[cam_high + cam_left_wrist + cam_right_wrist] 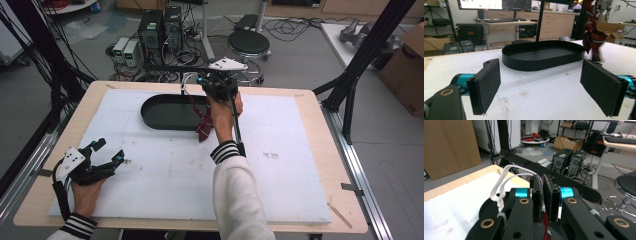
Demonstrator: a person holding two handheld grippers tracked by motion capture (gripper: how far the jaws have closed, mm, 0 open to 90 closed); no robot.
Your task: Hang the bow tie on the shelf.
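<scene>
A black oval tray [165,112] sits on the white foam board at the back centre, also seen ahead in the left gripper view [544,55]. My right gripper [216,85] is held above the tray's right end, shut on a dark red cloth [204,125] that hangs down to the board. In the right gripper view its jaws [543,178] stand pressed together, with a white cord loop [504,180] curling out at the left and red cloth [545,222] below. My left gripper [111,150] rests open at the front left, pads [487,85] wide apart with nothing between them. The cloth [594,32] dangles at upper right.
The white foam board [280,175] covers most of a wooden table [320,120]. Black frame posts [360,55] stand at the right and left. Behind the table are computer towers [160,30], a black stool [248,42] and tangled cables. A cardboard box [407,70] sits far right.
</scene>
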